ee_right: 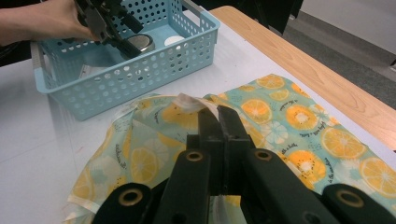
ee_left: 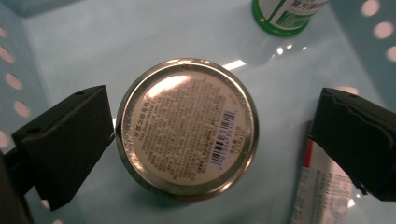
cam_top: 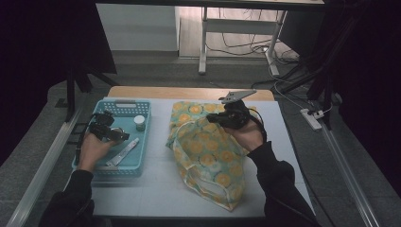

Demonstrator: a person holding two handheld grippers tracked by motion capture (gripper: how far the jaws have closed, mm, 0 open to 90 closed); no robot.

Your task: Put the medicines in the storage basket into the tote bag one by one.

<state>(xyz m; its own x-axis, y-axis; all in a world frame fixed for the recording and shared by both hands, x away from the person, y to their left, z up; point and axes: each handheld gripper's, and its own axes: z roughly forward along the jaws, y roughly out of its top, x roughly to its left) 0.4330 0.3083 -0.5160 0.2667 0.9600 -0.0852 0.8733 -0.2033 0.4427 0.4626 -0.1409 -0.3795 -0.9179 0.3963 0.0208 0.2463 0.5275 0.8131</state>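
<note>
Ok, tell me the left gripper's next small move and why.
Probably close the left gripper on the round tin: its open fingers already flank the tin in the blue basket, neither clearly pressing it yet.

In my left gripper view the top edge cuts off the green-and-white labelled bottle [ee_left: 287, 16], leaving just its base. The white printed tube [ee_left: 322, 191] runs out at the bottom edge, and my right-hand jaw covers part of it. The small print on the round metal tin's paper label [ee_left: 187, 126] is too fine and blurred to read.

In my right gripper view, my closed jaws hide the fold of the orange-slice patterned cloth bag [ee_right: 289, 116] pinched between them. In the high view, my right hand [cam_top: 246, 135] covers part of that bag.
</note>
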